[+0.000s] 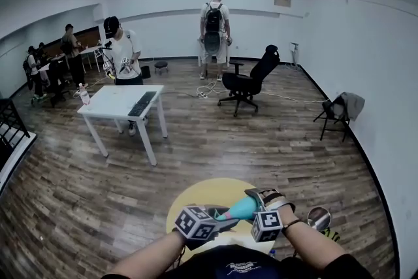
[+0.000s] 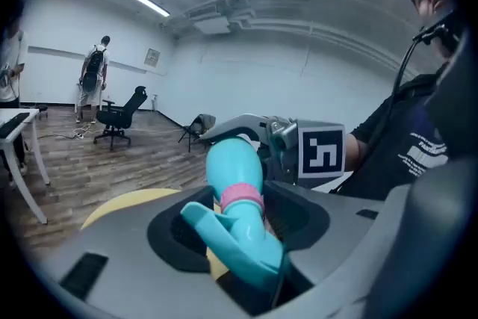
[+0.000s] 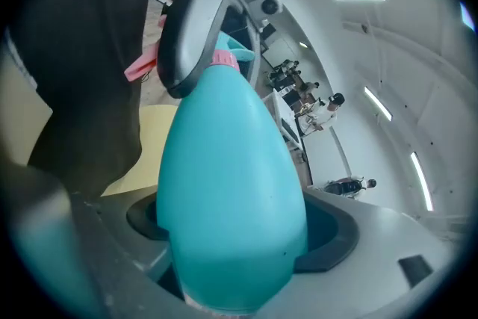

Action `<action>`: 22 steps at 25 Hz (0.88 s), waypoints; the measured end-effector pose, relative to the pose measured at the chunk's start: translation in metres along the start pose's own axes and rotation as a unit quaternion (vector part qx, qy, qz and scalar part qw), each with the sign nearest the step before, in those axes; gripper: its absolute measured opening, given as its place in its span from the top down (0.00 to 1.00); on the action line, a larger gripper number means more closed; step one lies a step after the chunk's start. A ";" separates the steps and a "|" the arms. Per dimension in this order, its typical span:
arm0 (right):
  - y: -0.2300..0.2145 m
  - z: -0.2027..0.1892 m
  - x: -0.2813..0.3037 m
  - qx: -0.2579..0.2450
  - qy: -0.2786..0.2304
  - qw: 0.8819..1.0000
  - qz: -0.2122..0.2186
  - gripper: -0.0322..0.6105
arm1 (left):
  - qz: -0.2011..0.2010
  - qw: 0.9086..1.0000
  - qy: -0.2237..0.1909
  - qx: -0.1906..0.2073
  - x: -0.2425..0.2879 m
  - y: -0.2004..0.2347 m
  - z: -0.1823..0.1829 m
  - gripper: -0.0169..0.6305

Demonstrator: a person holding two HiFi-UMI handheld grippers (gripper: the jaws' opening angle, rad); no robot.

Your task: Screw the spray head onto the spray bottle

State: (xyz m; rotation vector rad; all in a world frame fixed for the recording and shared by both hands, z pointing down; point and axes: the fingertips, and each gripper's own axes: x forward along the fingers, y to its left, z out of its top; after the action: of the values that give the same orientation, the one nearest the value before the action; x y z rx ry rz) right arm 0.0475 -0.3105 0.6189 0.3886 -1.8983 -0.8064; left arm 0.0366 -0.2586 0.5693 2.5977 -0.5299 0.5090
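Step in hand: we judge the screwing itself is under way, with the spray head (image 2: 243, 243) already seated on the neck of the spray bottle (image 3: 231, 183) and the pink collar (image 2: 241, 196) at the joint.
Left hand-held gripper (image 2: 239, 228): partly closed, with the spray head lying between its jaws; as far as we can see, one pad meets the trigger side and the other the back of the head.
Right hand-held gripper (image 3: 231, 235): clamped across the fat lower body of the bottle, which fills the gap between its jaws.
Where the bottle is: held in the air between the two grippers, over the yellow counter (image 1: 209, 193) and close to our body.
Next move: we think it calls for a firm hold on the bottle while the head is turned about the bottle's axis, kept in line so the thread does not cross.
Head view alone: how the pair sits above the counter, but the joint is too small to read.
Left gripper view alone: collar, trigger and neck together; no gap shows there.
Right gripper view alone: the grip on the bottle's body; the head is mostly hidden behind it.
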 end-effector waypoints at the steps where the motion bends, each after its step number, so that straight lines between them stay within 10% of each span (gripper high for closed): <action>1: 0.001 0.000 -0.001 -0.003 0.001 1.000 0.001 0.23 | 0.011 0.999 0.020 0.036 0.000 -0.001 -0.003 0.60; 6: 0.006 -0.012 0.004 -0.018 0.020 1.000 0.000 0.24 | 0.043 0.981 0.094 0.162 0.009 -0.007 -0.010 0.57; 10: 0.013 -0.007 0.000 0.058 -0.020 0.997 0.050 0.24 | -0.008 0.999 -0.037 0.015 -0.005 -0.003 0.018 0.54; 15: 0.013 -0.046 -0.008 0.149 -0.002 0.988 0.037 0.24 | -0.026 0.955 -0.224 -0.191 -0.084 0.048 0.035 0.44; 18: 0.008 -0.061 -0.011 0.140 0.025 0.990 0.021 0.24 | -0.041 0.948 -0.223 -0.222 -0.095 0.054 0.026 0.44; 22: -0.005 -0.024 -0.004 0.083 0.010 0.996 0.008 0.24 | -0.078 0.977 -0.124 -0.153 -0.032 0.013 0.025 0.44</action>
State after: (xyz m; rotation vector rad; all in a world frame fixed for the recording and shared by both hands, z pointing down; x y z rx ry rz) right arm 0.0700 -0.3200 0.6192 0.4813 -1.9538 -0.6328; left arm 0.0098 -0.2725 0.5394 2.3897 -0.4379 0.0439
